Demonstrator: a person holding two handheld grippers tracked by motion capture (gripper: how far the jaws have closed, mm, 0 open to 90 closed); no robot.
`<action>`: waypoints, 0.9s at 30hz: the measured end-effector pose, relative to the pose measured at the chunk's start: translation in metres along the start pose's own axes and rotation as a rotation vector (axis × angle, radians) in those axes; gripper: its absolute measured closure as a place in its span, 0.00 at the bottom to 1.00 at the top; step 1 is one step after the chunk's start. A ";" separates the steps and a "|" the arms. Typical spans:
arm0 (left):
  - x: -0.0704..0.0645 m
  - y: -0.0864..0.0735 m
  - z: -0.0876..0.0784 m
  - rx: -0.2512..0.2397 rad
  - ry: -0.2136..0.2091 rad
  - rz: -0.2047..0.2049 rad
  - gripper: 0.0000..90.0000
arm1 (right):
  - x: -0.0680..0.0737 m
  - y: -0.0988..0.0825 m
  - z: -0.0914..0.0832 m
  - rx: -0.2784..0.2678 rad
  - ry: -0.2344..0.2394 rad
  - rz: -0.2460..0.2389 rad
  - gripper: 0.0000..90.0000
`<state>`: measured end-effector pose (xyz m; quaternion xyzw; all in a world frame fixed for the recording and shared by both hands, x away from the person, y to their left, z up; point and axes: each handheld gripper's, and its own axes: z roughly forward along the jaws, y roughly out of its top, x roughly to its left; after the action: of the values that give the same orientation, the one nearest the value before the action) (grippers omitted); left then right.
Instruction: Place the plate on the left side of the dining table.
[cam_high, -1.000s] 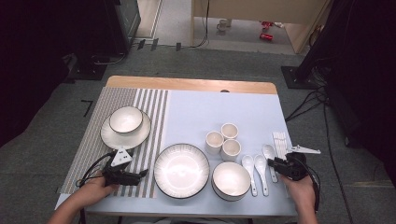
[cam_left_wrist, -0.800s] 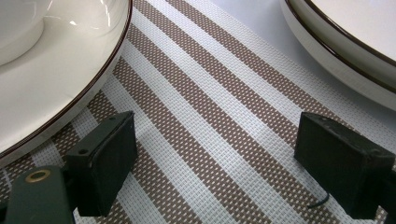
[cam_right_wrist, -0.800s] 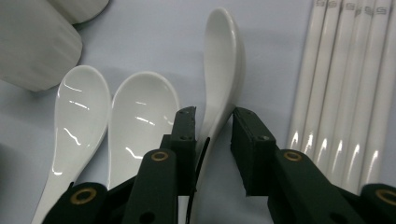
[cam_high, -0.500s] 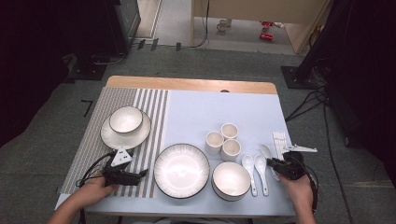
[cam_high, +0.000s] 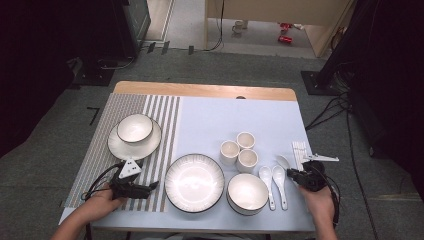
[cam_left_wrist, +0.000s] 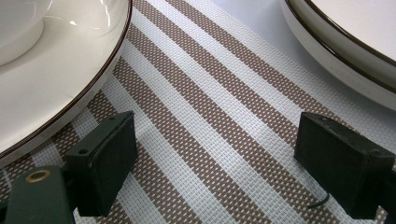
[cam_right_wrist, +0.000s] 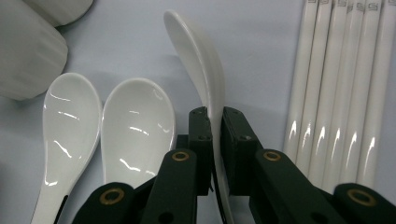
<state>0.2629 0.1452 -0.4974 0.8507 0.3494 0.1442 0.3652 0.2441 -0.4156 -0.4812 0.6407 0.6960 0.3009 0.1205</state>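
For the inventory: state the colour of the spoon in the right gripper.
Plain glossy white spoon, clearest in the right gripper view.

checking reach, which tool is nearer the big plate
Left. The left tool sits just left of the big plate; the right tool is beyond the bowl, gripping a spoon.

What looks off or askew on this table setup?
One white spoon stands on edge, pinched between the right tool's jaws, while the two other spoons lie flat beside it. Nothing looks spilled or broken.
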 end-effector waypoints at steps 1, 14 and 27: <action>0.000 0.000 0.000 0.000 0.000 0.000 0.14 | 0.000 0.000 0.000 0.000 0.002 0.001 0.93; 0.000 0.000 0.000 0.001 0.000 0.000 0.14 | -0.001 0.003 -0.001 0.006 0.010 0.009 0.93; 0.002 0.000 -0.001 -0.002 -0.012 -0.004 0.15 | -0.005 0.007 -0.004 -0.021 0.010 0.015 0.93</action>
<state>0.2641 0.1471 -0.4967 0.8505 0.3488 0.1388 0.3685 0.2482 -0.4213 -0.4753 0.6431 0.6886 0.3122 0.1216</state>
